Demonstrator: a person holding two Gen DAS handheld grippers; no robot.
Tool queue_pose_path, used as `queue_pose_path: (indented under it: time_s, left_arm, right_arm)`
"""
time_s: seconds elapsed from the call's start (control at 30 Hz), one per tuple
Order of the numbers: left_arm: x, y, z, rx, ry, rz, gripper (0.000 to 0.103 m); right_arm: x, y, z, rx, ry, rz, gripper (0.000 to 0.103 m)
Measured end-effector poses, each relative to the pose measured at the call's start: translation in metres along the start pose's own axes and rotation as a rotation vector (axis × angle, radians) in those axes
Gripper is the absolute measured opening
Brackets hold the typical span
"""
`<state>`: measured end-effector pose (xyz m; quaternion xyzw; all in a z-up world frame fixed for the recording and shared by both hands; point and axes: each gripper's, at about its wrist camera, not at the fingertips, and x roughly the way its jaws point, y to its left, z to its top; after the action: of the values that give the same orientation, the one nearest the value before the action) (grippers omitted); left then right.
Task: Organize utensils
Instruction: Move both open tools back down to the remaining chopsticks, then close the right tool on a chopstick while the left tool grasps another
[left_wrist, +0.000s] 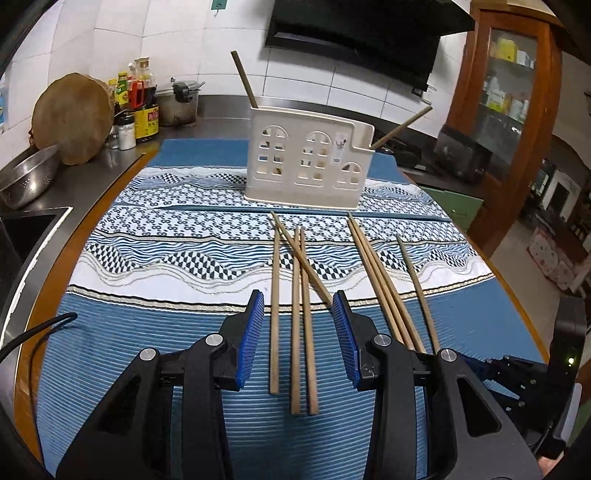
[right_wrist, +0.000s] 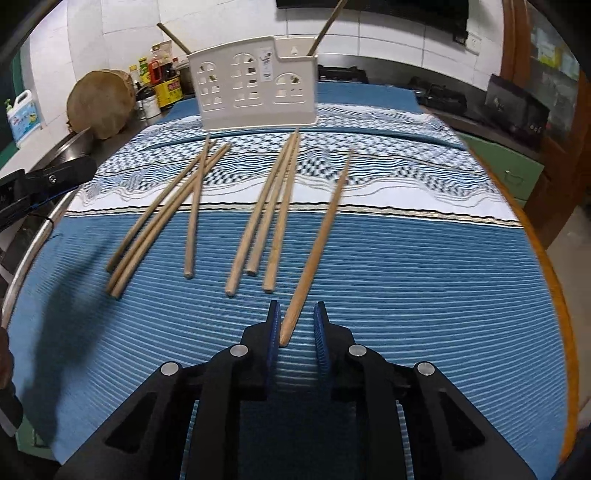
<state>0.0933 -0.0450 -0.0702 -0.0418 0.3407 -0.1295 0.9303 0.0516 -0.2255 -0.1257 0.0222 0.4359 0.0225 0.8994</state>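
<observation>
Lower ends of the two holder chopsticks hidden inside the cream utensil holder. Bottle labels too small to read. Left gripper cut off at the right-wrist view's edge.

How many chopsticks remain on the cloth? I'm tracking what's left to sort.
8: a left group of four, one crossing the others; a middle group of three; a single one at the right, between the right gripper's fingers.
</observation>
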Motion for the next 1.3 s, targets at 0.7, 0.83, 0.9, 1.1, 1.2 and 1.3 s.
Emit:
queue_pose_path:
  time_s: [0.7, 0.83, 0.9, 1.1, 1.2, 1.3]
  left_arm:
    - [0.062, -0.057, -0.030, 0.075, 0.181, -0.024, 0.038]
    - [0.074, -0.061, -0.033, 0.063, 0.209, -0.007, 0.038]
    - [0.079, -0.063, -0.033, 0.067, 0.217, 0.007, 0.024]
    - [0.083, -0.065, -0.031, 0.068, 0.205, 0.049, 0.013]
    - [0.081, -0.064, -0.032, 0.077, 0.205, 0.049, 0.007]
    - [0.079, -0.058, -0.032, 0.076, 0.211, 0.040, 0.006]
  right_arm:
    - [-0.005, -0.025, -0.009, 0.062, -0.010, 0.038, 0.009]
    - [-0.006, -0.026, -0.010, 0.062, -0.011, 0.046, 0.009]
    - [-0.006, -0.026, -0.010, 0.065, -0.012, 0.049, 0.009]
    - [-0.006, -0.026, -0.010, 0.068, -0.016, 0.053, 0.009]
    - [-0.006, -0.026, -0.010, 0.069, -0.017, 0.053, 0.009]
    - [-0.005, -0.026, -0.010, 0.069, -0.017, 0.052, 0.009]
